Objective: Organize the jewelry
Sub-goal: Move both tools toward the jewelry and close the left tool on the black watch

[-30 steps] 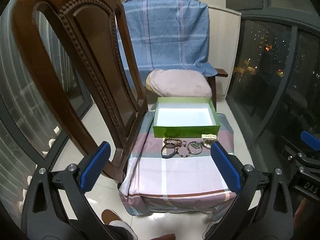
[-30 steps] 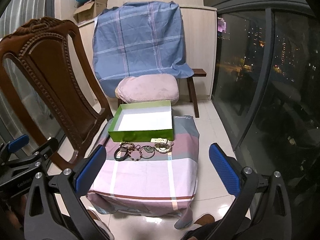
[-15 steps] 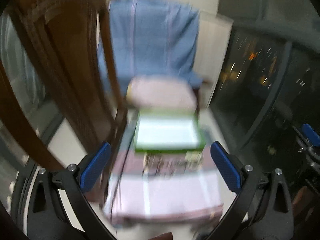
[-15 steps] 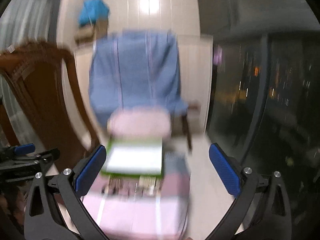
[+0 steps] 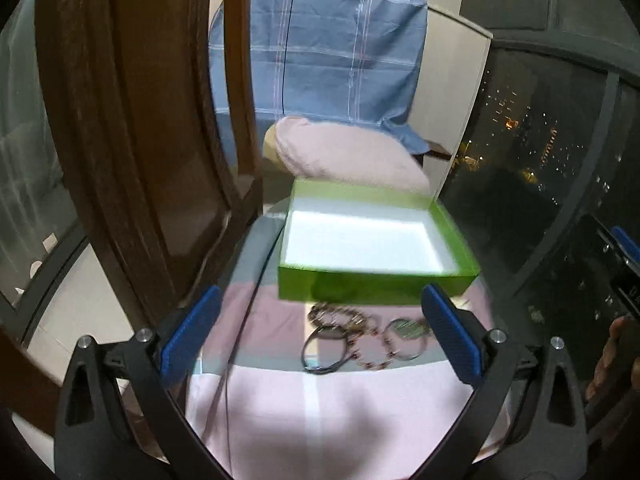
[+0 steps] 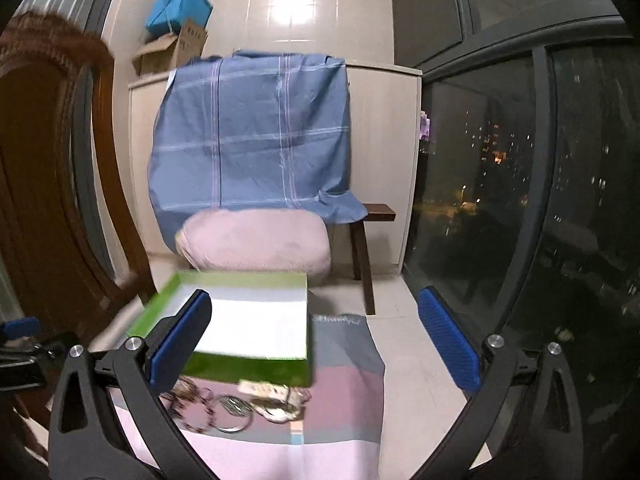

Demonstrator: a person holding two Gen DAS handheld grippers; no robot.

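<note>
An open green box (image 5: 372, 284) with a white inside stands on a striped cloth-covered stool (image 5: 320, 400); it also shows in the right wrist view (image 6: 248, 368). Several bracelets lie in a row in front of it: a black ring (image 5: 324, 350), a beaded bracelet (image 5: 372, 356) and a metal bangle (image 5: 404, 332). In the right wrist view the bangle (image 6: 234, 414) and a pale tagged piece (image 6: 276, 398) lie below the box. My left gripper (image 5: 318, 340) is open above the bracelets. My right gripper (image 6: 314, 344) is open above the stool's right side.
A carved wooden chair (image 5: 132, 140) stands close on the left. A pink cushion (image 5: 348, 156) on a bench draped with a blue cloth (image 6: 252, 136) sits behind the box. Dark windows (image 6: 540, 200) line the right. The other gripper (image 6: 20, 344) shows at the far left.
Both grippers have moved forward and down toward the stool; the box and bracelets now look larger and nearer. Both stay open.
</note>
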